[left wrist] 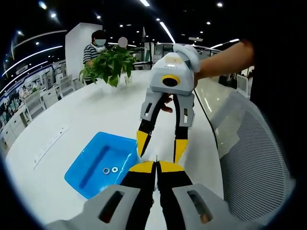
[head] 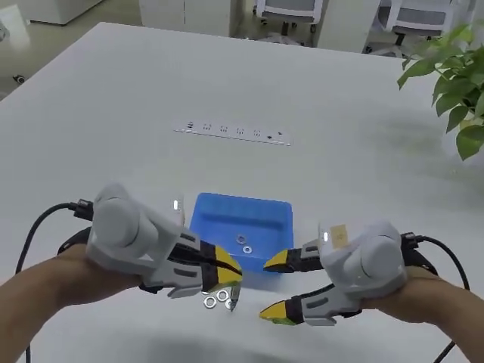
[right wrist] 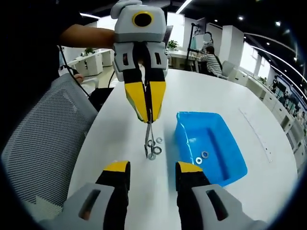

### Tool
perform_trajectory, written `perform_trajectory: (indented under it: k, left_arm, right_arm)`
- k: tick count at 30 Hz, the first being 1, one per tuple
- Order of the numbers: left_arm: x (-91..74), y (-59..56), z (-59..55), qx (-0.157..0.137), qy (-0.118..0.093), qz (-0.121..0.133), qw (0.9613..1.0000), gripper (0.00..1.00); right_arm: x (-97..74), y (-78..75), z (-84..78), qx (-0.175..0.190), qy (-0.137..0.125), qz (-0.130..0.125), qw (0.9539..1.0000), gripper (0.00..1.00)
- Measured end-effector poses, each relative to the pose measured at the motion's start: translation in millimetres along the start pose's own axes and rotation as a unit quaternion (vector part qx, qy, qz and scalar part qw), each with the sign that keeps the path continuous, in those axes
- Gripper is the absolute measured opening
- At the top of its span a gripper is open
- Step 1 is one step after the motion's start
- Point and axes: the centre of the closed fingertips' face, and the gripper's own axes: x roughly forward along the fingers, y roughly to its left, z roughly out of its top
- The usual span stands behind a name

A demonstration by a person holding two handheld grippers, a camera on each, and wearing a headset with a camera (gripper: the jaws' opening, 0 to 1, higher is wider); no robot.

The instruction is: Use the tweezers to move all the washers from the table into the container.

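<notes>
We pinch tweezers point(right wrist: 148, 136) in the left gripper point(right wrist: 149, 120) at washers point(right wrist: 154, 150) beside the container point(right wrist: 218, 139); right gripper point(right wrist: 152, 167) spread. Slipping tips could scatter them.

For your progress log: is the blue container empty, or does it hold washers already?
Not empty: the blue container holds two washers on its floor.

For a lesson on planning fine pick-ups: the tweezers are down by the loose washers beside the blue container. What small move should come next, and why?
Probably ease the tweezers tips around the nearest washer and pinch it. The left gripper has its tongs shut on the tweezers, whose tips sit right at that washer, beside the blue container. Whether it is already pinched is unclear.
</notes>
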Motion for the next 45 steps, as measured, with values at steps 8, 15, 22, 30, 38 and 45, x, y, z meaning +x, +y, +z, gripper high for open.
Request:
perform_trajectory:
  k: [8,15,22,30,38,45]
  left_arm:
    - [-2.3,-0.3,-1.6,0.002,0.003,-0.002,1.0,0.05]
    - [-3.1,-0.5,-2.3,0.001,0.003,-0.003,1.0,0.05]
    - [-3.1,-1.8,-2.8,0.002,0.004,-0.008,1.0,0.05]
    - [-1.6,-3.2,-2.2,0.004,0.005,-0.013,0.9999,0.05]
    - [-0.8,-3.9,-1.4,0.005,0.006,-0.016,0.9998,0.05]
    - [-1.5,-5.1,-2.1,0.006,0.008,-0.018,0.9998,0.05]
  right_arm:
    - [11.6,1.0,2.2,-0.033,0.01,0.018,0.9992,0.3]
    - [20.7,2.7,3.7,-0.051,0.017,0.034,0.998,0.26]
    - [30.6,4.0,6.5,-0.065,0.022,0.049,0.9964,0.21]
    - [37.9,6.8,10.0,-0.08,0.025,0.063,0.9945,0.13]
    - [39.1,9.7,9.1,-0.088,0.027,0.068,0.9934,0.11]
    - [41.1,10.1,8.7,-0.082,0.026,0.069,0.9939,0.11]
